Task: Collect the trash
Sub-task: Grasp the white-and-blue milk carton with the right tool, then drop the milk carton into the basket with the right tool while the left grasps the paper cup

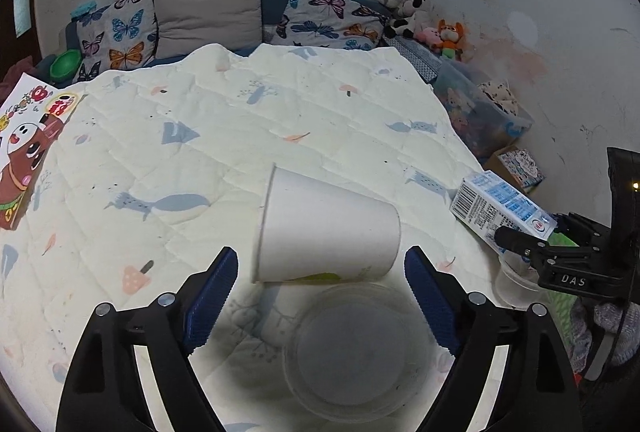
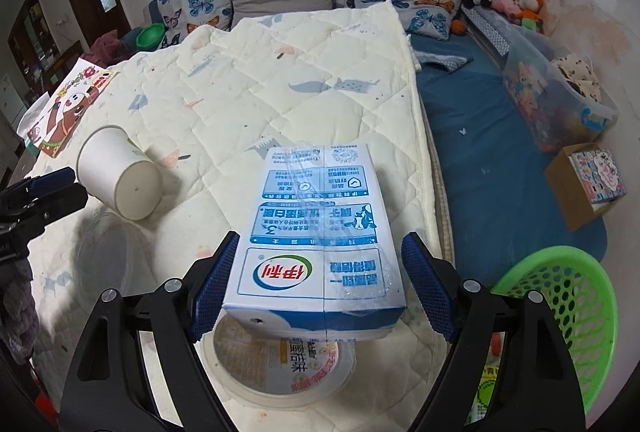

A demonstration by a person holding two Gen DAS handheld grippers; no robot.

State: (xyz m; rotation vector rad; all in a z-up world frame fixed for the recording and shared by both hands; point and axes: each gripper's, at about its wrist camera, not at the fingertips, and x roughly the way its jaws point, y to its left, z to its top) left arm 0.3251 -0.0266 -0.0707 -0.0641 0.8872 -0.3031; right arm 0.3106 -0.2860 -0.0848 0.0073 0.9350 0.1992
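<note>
- Where the left wrist view looks down on the quilt (image 1: 168, 160), we find the left gripper (image 1: 320, 296) spread wide, its blue pads clear on both sides of a white paper cup (image 1: 328, 228) lying on its side, mouth toward the left of that view.
- We note a clear round plastic container (image 1: 352, 356) on the quilt just below the cup, lying between the spread fingers; only this view shows it sharply.
- We see the right gripper (image 2: 320, 284) with its jaws apart around a blue and white milk carton (image 2: 316, 228); the left pad sits at the carton's edge, the right pad stands off it, and we cannot tell whether either presses.
- We record that only the right wrist view shows a printed tub lid (image 2: 280, 364) under the carton's near end and a green mesh basket (image 2: 576, 316) at the lower right.
- We also see the cup's closed base in the right view.
</note>
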